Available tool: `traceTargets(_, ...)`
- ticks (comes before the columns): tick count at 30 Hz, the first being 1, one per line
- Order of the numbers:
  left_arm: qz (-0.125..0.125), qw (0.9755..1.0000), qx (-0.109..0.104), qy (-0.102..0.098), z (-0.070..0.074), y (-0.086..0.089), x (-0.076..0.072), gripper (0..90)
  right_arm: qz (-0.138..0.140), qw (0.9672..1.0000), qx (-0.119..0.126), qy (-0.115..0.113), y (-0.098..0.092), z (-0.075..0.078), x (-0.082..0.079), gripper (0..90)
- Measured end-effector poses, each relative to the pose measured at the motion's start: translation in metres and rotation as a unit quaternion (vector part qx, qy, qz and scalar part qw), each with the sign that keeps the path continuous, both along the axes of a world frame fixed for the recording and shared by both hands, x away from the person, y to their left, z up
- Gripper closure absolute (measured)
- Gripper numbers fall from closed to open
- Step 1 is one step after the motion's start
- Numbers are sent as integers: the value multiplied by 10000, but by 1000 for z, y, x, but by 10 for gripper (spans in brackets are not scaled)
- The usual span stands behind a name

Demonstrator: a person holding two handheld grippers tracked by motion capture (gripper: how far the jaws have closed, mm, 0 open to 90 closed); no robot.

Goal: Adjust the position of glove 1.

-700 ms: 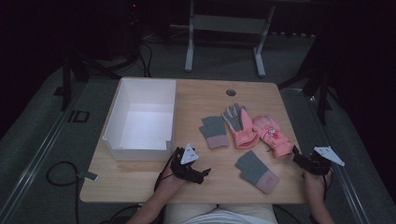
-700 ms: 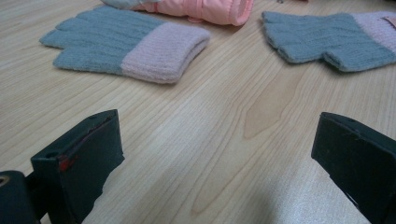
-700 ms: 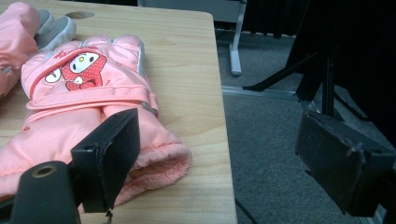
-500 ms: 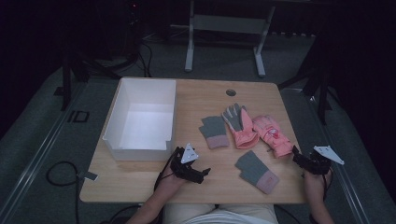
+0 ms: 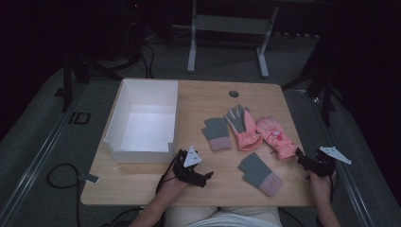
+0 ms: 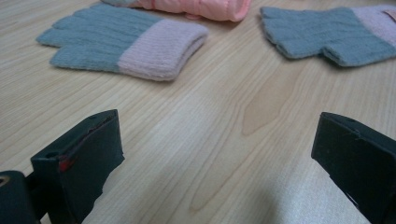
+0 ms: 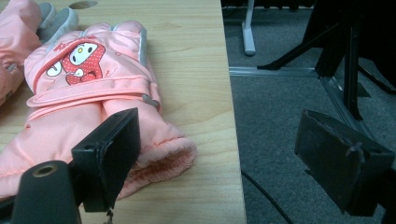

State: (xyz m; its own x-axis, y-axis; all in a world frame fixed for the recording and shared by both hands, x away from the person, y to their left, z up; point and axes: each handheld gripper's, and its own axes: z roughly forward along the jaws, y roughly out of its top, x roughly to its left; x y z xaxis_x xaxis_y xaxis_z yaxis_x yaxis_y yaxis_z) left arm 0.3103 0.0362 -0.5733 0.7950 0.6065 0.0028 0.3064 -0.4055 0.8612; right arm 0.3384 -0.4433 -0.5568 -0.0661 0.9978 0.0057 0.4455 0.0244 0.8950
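- Gloves laid out flat on the pale wooden table (image 5: 142,184): padded pink ski glove with cartoon print (image 7: 93,102) at the right edge, its cuff just ahead of the right gripper (image 7: 219,158).
- Right gripper: jaws spread wide, nothing between them; likely lining up on that cuff.
- Grey knit glove with pink cuff (image 6: 126,42) lies ahead of the left gripper (image 6: 215,163), apart from it; jaws spread, empty.
- Open white rectangular box (image 5: 144,120) sits at the left, probably the drop-off.

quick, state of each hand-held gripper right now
Left hand-held gripper: open, holding nothing, over bare table.
Right hand-held gripper: open, holding nothing, beside the pink glove.
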Motion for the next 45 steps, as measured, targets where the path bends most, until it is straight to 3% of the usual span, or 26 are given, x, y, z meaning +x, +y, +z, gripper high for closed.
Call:
traceTargets(6,-65,9999,-82,57,0,0,0,16,-37,10000,-78,-10,1,0,0,134)
traceTargets(13,-87,9999,-74,53,1,0,-1,16,6,9998,115,171,-2,3,5,131)
traceTargets(17,-77,9999,-75,51,1,0,-2,16,7,9993,-14,385,-1,13,9,127)
traceTargets(19,-77,9999,-90,44,1,0,-3,16,23,9984,-247,506,2,19,13,121)
traceTargets(23,-86,9999,-75,53,2,0,-3,16,18,9980,-354,523,4,25,15,120)
traceTargets(28,-102,9999,-51,49,1,0,-3,16,-72,9980,-533,319,7,43,15,152)
traceTargets(30,-105,9999,-60,63,1,0,-3,16,-24,9970,-423,642,7,47,18,157)
traceTargets(32,-97,9999,-45,62,1,0,-3,16,151,9946,-140,1015,7,48,23,158)
traceTargets(33,-97,9999,-46,63,1,0,-3,16,174,9942,-99,1057,7,48,24,157)
traceTargets(38,-110,9999,-15,60,1,0,-3,16,91,9961,-177,862,14,59,23,123)
traceTargets(40,-111,9999,-36,79,0,0,-3,16,159,9968,-53,776,15,67,23,112)
traceTargets(45,-132,9999,-9,99,0,-1,-3,16,296,9981,-67,531,22,88,22,112)
